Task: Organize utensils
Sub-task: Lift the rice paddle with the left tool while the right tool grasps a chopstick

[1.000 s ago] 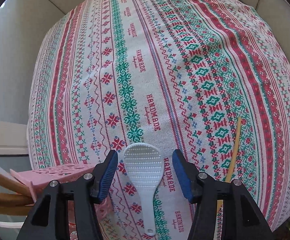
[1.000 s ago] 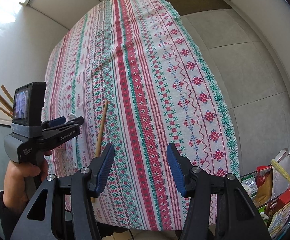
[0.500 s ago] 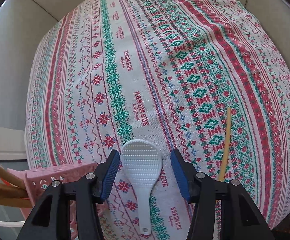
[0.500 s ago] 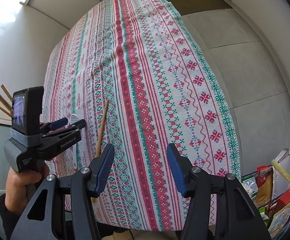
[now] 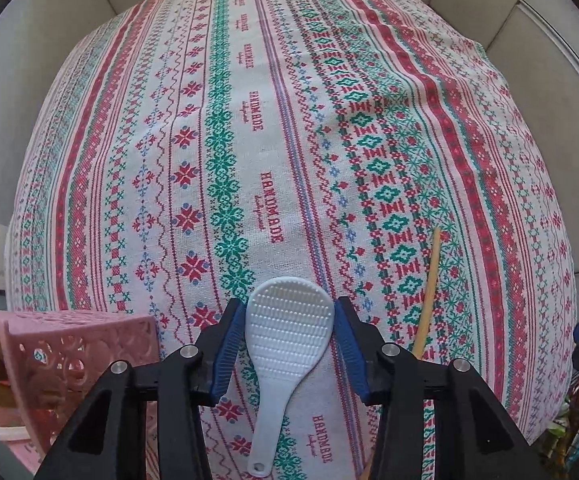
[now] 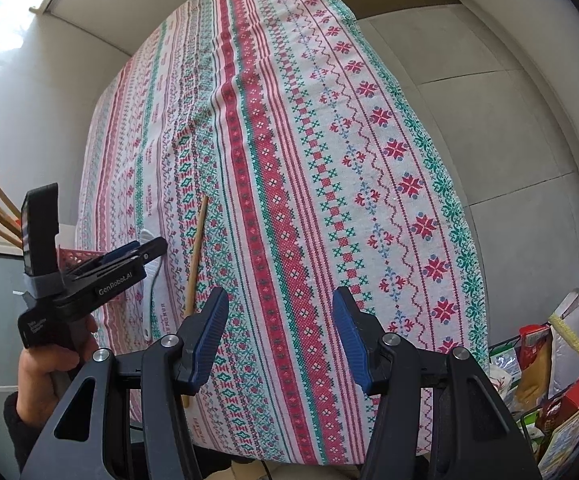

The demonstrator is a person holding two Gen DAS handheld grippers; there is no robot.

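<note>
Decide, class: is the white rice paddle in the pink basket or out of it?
Out. The white rice paddle lies flat on the tablecloth, between the left claw fingers, beside the pink basket.

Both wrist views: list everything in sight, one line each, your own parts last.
Rice paddle: one, white, flat on the tablecloth, head between the left gripper's fingers.
Wooden stick: one, tan, on the cloth right of the paddle.
Basket: one, pink, perforated, at the table's left edge, wooden handles sticking out.
Tablecloth: one, white with red and green patterns, covering the table.
Wire rack: one, black, on the floor at right, holding food packets.
Left gripper: black with blue pads, closed on the paddle's head.
Right gripper: same build, open, empty.
</note>
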